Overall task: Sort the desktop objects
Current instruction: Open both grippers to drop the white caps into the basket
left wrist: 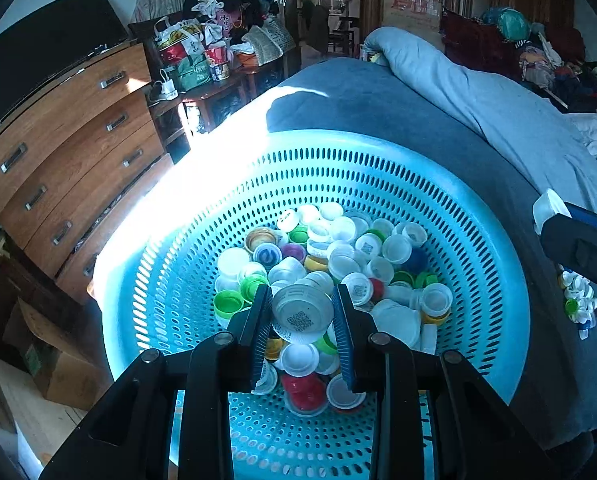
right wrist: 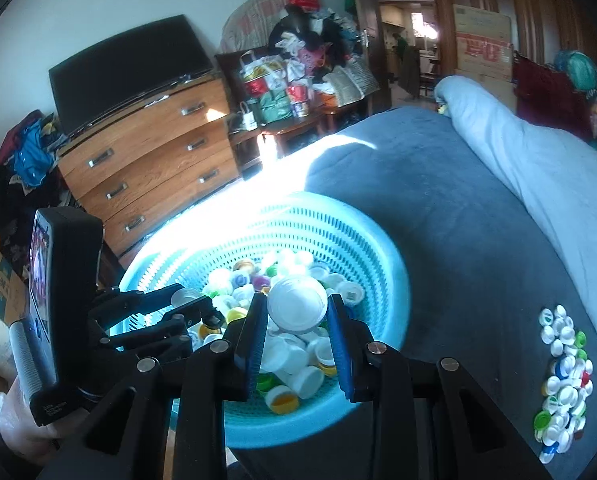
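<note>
Above the round turquoise perforated plastic basket (left wrist: 498,240) full of bottle caps on the grey bed cover (right wrist: 478,208), the left gripper (left wrist: 303,312) grasps a white QR-printed cap (left wrist: 302,314) and the right gripper (right wrist: 296,312) grasps a plain white cap (right wrist: 296,304).

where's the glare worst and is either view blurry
Left wrist view: sunlight blows out the blue basket rim at its left, yet the white cap with a QR code stays sharp. Right wrist view: the same rim washes out, and the basket and its held white cap look slightly smeared.

Sunlit cluttered bedroom, wooden dresser (right wrist: 150,152)
</note>
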